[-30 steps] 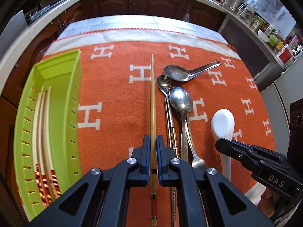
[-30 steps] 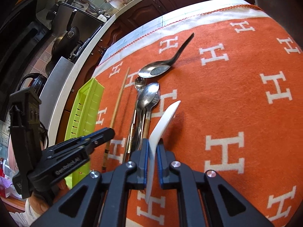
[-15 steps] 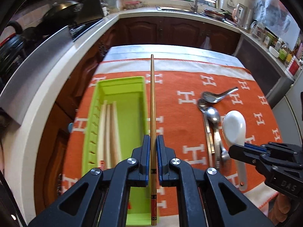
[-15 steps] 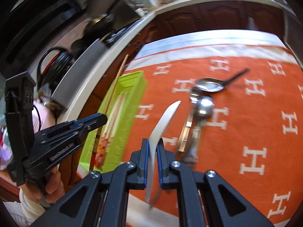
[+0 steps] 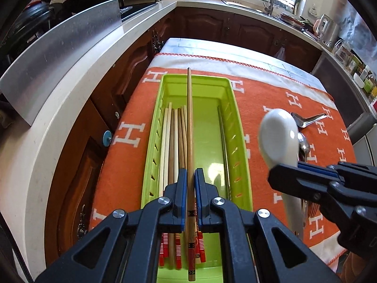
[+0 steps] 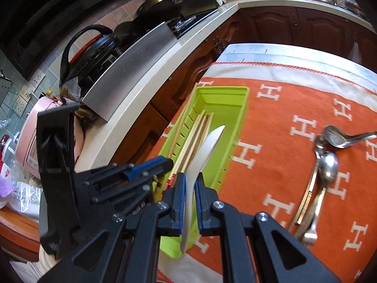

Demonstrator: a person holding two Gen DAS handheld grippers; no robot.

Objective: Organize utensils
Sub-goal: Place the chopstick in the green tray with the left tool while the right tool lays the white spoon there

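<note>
My left gripper is shut on a wooden chopstick and holds it lengthwise above the green tray, over several chopsticks that lie in the tray's left side. My right gripper is shut on a white ceramic spoon, held above the tray's near end. The spoon also shows in the left wrist view, to the right of the tray. The left gripper shows at the left of the right wrist view.
Several metal spoons lie on the orange cloth to the right of the tray. A white counter with a metal splash guard runs along the left. Cabinets stand behind the table.
Both grippers moved left with their loads. The chopstick went from beside the spoons to over the tray. The white spoon was lifted off the cloth and carried to the tray.
</note>
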